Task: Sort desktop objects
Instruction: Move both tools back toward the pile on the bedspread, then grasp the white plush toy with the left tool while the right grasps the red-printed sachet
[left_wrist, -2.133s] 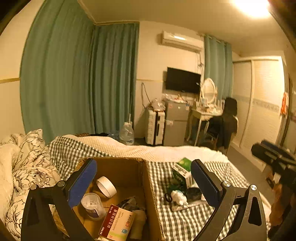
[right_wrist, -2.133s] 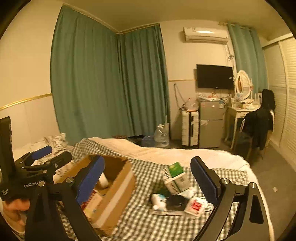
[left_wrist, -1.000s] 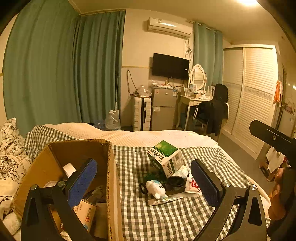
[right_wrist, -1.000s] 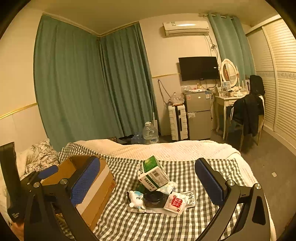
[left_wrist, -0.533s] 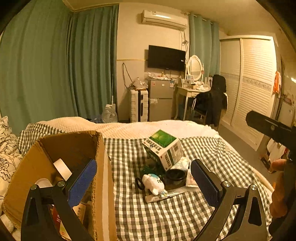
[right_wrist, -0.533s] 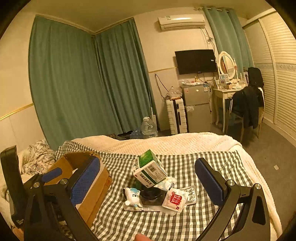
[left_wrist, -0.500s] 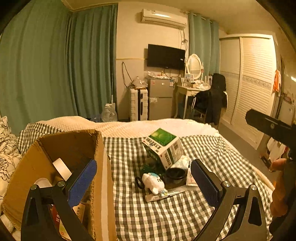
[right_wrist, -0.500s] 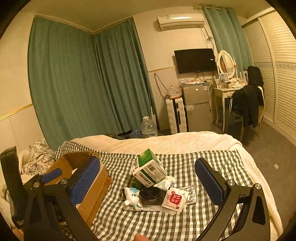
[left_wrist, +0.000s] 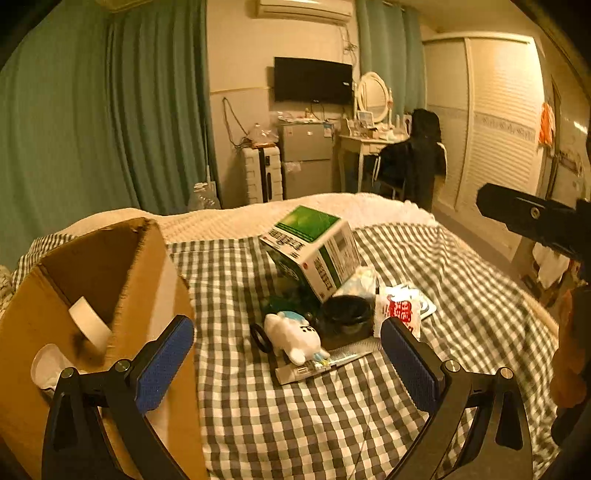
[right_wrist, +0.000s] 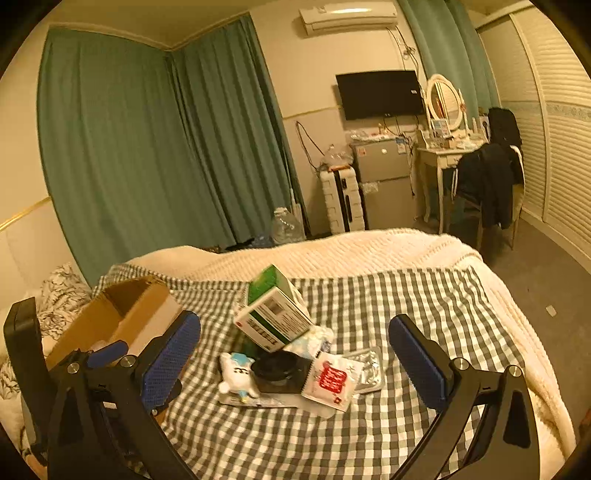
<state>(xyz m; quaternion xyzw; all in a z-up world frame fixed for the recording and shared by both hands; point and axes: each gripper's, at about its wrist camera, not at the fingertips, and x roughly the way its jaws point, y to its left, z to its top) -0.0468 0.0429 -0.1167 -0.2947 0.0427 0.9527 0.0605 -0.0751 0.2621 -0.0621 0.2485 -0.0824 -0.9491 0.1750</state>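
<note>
Both grippers have come closer to the pile of things on the bed, so the pile looks bigger now than a moment ago, and the cardboard box (left_wrist: 110, 280) has slid over to the left side of the left view.

The left gripper (left_wrist: 288, 363) is spread wide and holds nothing. The small white plush toy (left_wrist: 293, 336) lies just ahead of it, between its two blue pads (left_wrist: 164, 363) and a bit farther away. A flat tube (left_wrist: 321, 365) lies under the toy on the checked blanket (left_wrist: 295, 424). Next to the toy sits a round black thing (left_wrist: 345, 317), and a red and white packet (left_wrist: 400, 308) lies to its right. The green and white box (left_wrist: 314, 251) leans tilted on top of the pile, behind the toy.

The right gripper (right_wrist: 293, 363) is spread wide too, with nothing in it. In its view the pile sits right between its fingers (right_wrist: 415, 360), a little ahead. The green and white box (right_wrist: 275, 312) is at the back, the plush toy (right_wrist: 236, 373) at the left, the round black thing (right_wrist: 275, 367) in the middle and the red and white packet (right_wrist: 332, 380) at the right. A silver foil pack (right_wrist: 367, 367) peeks out behind the packet.

The cardboard box (right_wrist: 122, 317) stands open at the left of the pile, close beside the left gripper (right_wrist: 110, 350). A roll of white tape (left_wrist: 88, 325) leans inside it
</note>
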